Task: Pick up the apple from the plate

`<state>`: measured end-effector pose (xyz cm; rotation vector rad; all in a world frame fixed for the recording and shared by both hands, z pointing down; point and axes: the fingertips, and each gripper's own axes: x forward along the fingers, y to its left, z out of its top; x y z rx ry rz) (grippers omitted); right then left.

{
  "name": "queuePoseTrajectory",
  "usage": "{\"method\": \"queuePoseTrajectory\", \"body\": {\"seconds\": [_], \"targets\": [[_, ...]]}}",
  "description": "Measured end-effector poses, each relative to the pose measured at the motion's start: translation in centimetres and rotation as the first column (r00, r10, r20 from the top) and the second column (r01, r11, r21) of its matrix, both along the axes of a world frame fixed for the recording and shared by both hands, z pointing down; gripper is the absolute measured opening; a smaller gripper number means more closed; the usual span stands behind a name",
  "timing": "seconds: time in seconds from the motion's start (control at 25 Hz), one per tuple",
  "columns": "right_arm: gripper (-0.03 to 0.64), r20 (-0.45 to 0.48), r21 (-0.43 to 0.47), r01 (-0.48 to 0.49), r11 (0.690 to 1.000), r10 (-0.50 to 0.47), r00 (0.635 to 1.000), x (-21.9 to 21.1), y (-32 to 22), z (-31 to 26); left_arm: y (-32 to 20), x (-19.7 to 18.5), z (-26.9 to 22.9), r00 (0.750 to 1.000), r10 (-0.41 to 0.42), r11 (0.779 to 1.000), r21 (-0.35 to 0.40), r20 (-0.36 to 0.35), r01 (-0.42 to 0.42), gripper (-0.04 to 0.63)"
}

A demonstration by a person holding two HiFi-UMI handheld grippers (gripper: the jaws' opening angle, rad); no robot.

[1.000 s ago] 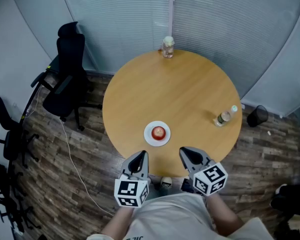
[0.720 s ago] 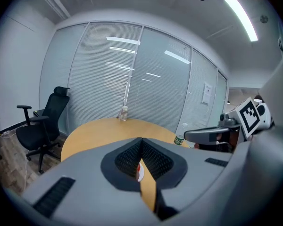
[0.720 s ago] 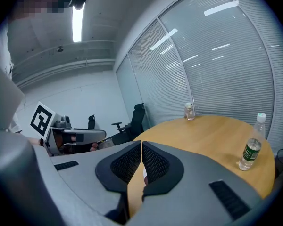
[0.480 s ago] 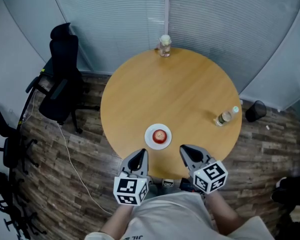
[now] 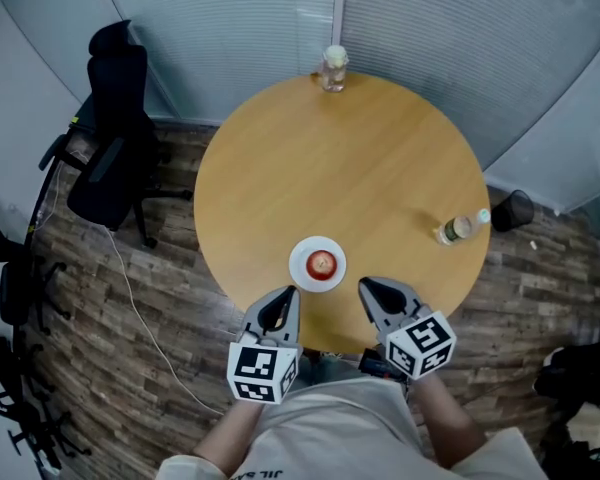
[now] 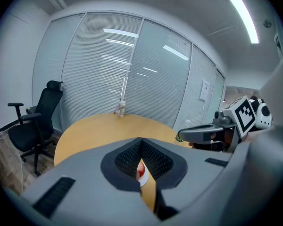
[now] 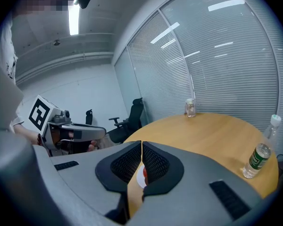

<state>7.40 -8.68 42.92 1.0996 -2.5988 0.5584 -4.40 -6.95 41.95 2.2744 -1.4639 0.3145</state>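
Observation:
A red apple [image 5: 321,263] rests on a small white plate [image 5: 304,271] near the front edge of the round wooden table [image 5: 340,168]. My left gripper [image 5: 289,293] hovers just short of the plate at its lower left, jaws shut with nothing between them. To the plate's lower right, my right gripper [image 5: 364,286] is also shut and empty. In the left gripper view only a sliver of the apple [image 6: 140,168] and plate shows past the closed jaws [image 6: 141,142]. The right gripper view likewise shows a strip of the apple [image 7: 144,174] behind its closed jaws [image 7: 141,145].
A glass jar [image 5: 334,68] stands at the table's far edge. A plastic water bottle [image 5: 460,228] lies near the right rim. A black office chair [image 5: 105,158] sits left of the table; more chairs line the left wall. A dark bin [image 5: 515,210] stands on the floor at right.
Both grippers have edged forward toward the plate, and the view has shifted so the table and apple sit closer beneath me. Jaws stay shut.

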Motion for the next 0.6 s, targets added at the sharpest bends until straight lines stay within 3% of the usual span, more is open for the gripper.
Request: {"method": "queuePoseTrajectory", "body": {"seconds": [0.4,0.6], "targets": [[0.032,-0.066,-0.032,0.047,0.998,-0.049,0.997,-1.2,-0.8,2.0,-1.4,0.8,1.8,1.000,0.029,0.999,-0.038,0.001,-0.029,0.003],[0.032,-0.085,-0.040,0.026,0.999,-0.029,0.996,-1.2,-1.5,2.9,-1.9,0.5,2.4,1.000,0.024,0.998,-0.053,-0.009,-0.024,0.003]]}}
